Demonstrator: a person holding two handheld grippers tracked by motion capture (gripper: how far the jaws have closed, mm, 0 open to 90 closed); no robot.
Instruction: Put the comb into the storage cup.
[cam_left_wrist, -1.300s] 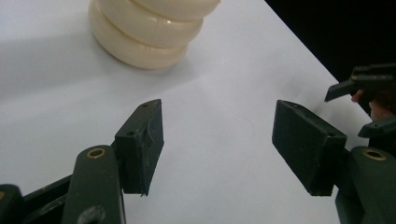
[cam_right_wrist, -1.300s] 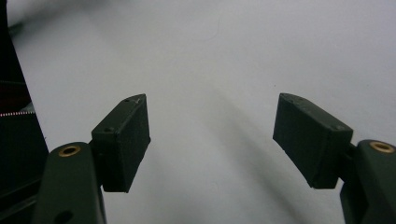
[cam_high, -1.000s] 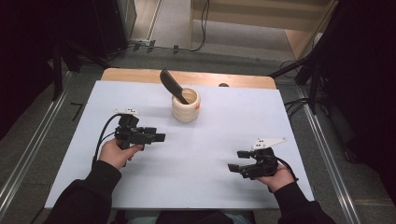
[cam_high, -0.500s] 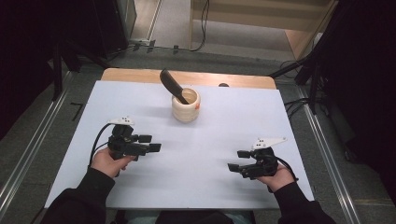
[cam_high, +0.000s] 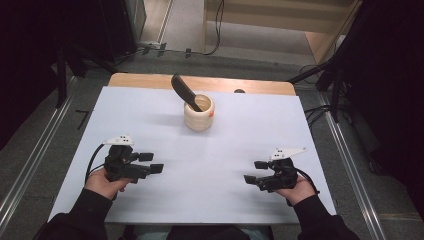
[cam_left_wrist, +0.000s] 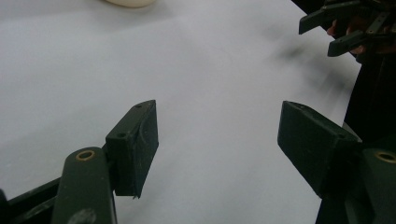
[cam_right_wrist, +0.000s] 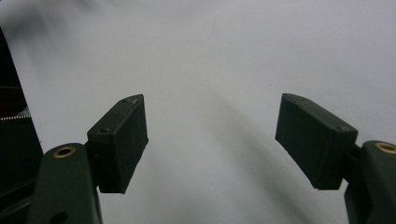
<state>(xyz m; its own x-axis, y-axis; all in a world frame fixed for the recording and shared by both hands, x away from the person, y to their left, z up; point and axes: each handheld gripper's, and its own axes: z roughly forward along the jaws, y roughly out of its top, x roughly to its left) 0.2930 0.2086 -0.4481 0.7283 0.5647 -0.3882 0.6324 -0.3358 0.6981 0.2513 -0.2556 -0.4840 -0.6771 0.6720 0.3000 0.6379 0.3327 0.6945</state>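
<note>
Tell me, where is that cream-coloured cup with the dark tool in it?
In the high view the cream cup stands near the far middle of the white table, its dark tool leaning left.

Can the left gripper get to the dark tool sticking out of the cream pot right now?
Probably yes: left gripper has its jaws open and empty, and only bare white table lies between it and the dark tool in the cream pot.

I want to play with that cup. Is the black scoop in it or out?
In. The black scoop leans inside the cream cup, its handle sticking out over the rim.
</note>
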